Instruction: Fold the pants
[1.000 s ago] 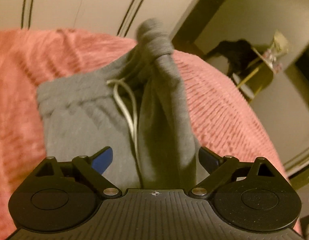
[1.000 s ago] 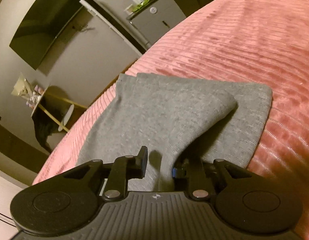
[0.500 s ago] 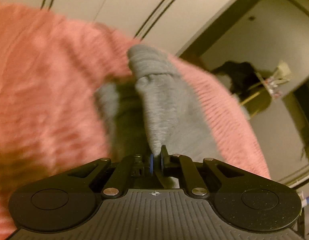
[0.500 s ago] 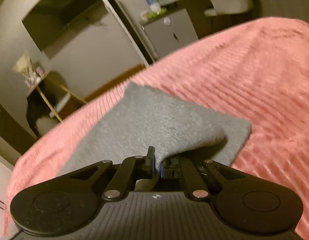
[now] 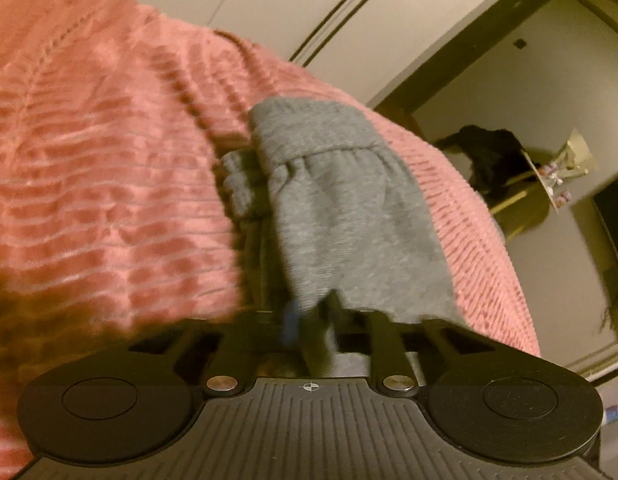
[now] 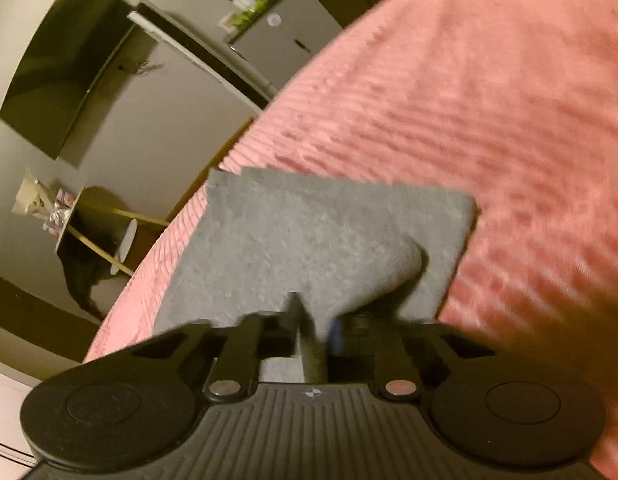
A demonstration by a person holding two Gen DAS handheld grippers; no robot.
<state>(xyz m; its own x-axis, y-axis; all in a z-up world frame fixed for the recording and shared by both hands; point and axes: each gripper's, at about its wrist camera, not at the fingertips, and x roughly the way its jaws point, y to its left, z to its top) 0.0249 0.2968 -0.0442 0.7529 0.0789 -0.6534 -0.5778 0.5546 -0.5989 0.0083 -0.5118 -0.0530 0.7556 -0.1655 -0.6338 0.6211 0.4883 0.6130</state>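
Grey knit cotton pants (image 5: 349, 208), on pink ribbed bedspread (image 5: 101, 152); left gripper (image 5: 309, 316) and right gripper (image 6: 315, 324) jaws each clamped on fabric at 6 o'clock

From the left wrist I can't see my left gripper (image 5: 309, 316) cleanly: its fingertips are smeared by motion and buried in the grey pants (image 5: 349, 208), so the pinch point itself is hidden. The fold under the top layer sits in dark shadow. The blanket (image 5: 101, 152) is blurred and cut off by the left edge.

From the right wrist, the right gripper (image 6: 315, 328) is also half covered by pants (image 6: 309, 232) cloth, and the near edge of the cloth disappears behind the gripper body. The blanket (image 6: 509, 120) streaks with blur. Small items on the side table (image 6: 65, 216) are too tiny to identify.
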